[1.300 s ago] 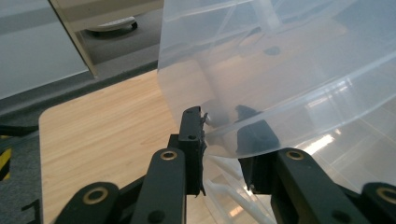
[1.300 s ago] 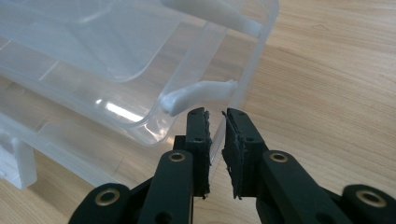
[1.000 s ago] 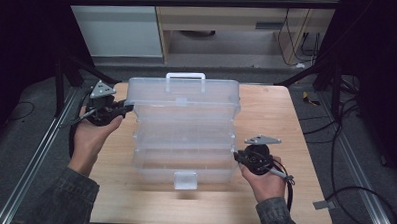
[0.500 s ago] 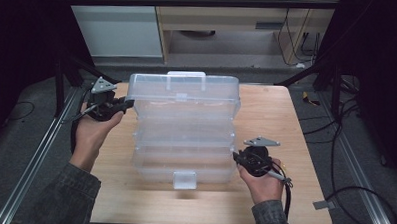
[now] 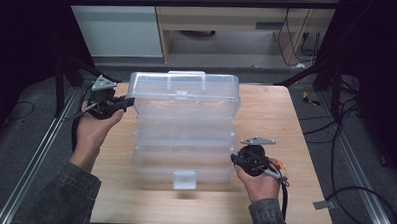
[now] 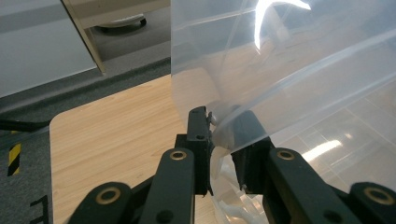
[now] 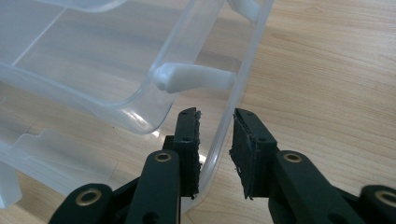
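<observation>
- Clear plastic tiered organiser box [image 5: 184, 131]: we log it at the middle of the wooden table [image 5: 286, 120], fanned open into three stepped trays, the top tier with its moulded carry handle [image 5: 186, 77] towards the far edge and a white latch tab [image 5: 184, 179] on the near front.
- Left gripper [image 5: 128, 102]: held in the person's left hand [image 5: 93, 131] at the far-left corner of the top tier. In the left gripper view [image 6: 223, 133] we see its jaws set narrow, with the corner edge of the clear tier [image 6: 280, 79] passing between them; the pads appear to press on that edge, though glare through the plastic makes the contact hard to confirm.
- Right gripper [image 5: 233, 160]: held in the person's right hand [image 5: 258, 184] at the right end of the lowest tray. In the right gripper view [image 7: 216, 140] we note the tray's thin clear side wall [image 7: 243, 88] standing between the jaws; the left pad lies against it, the right pad stands just off it with a visible gap. These jaws have just been opening slightly.
- White hinge arm [image 7: 194, 77]: we see it beyond the right jaws, linking the lowest tray's wall to the tray above.
- Cables [image 5: 345, 162]: on the dark floor, right of the table.
</observation>
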The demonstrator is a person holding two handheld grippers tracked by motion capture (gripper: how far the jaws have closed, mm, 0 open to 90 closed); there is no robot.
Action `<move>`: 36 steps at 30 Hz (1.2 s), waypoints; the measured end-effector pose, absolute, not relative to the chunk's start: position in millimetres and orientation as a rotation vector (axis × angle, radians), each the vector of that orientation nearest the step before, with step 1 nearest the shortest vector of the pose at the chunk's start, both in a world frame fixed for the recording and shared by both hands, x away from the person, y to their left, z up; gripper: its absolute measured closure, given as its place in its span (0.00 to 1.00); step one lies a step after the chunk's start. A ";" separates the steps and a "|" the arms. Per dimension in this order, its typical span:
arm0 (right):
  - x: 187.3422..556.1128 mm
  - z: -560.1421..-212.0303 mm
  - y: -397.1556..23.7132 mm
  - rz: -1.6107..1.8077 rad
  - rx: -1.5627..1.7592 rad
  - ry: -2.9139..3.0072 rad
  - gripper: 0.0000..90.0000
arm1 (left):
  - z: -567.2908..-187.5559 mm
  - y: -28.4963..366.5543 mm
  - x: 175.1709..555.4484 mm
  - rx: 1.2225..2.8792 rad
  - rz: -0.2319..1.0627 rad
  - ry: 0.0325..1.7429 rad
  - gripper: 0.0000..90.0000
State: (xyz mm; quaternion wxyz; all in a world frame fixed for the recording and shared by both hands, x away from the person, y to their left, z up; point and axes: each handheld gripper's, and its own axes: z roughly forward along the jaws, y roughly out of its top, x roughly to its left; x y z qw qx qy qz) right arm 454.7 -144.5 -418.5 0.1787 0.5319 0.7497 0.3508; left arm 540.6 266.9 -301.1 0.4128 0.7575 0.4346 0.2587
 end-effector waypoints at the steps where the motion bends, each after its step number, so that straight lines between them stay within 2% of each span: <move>1: 454.3 -418.4 -144.1 0.988 1.506 2.118 0.80 | -300.7 268.0 541.9 1.895 0.641 1.091 0.87; 25: 452.6 -421.6 -143.6 1.011 1.492 2.089 0.79 | -293.9 265.5 560.2 1.903 0.649 1.099 0.88; 26: 452.5 -422.0 -143.9 1.015 1.490 2.086 0.79 | -292.8 265.6 560.3 1.901 0.676 1.102 0.88; 27: 452.4 -422.1 -144.0 1.016 1.490 2.085 0.79 | -291.3 265.5 560.8 1.920 0.707 1.089 0.94; 36: 453.3 -422.0 -143.8 1.009 1.482 2.094 0.79 | -290.9 265.7 572.0 1.895 0.678 1.109 0.94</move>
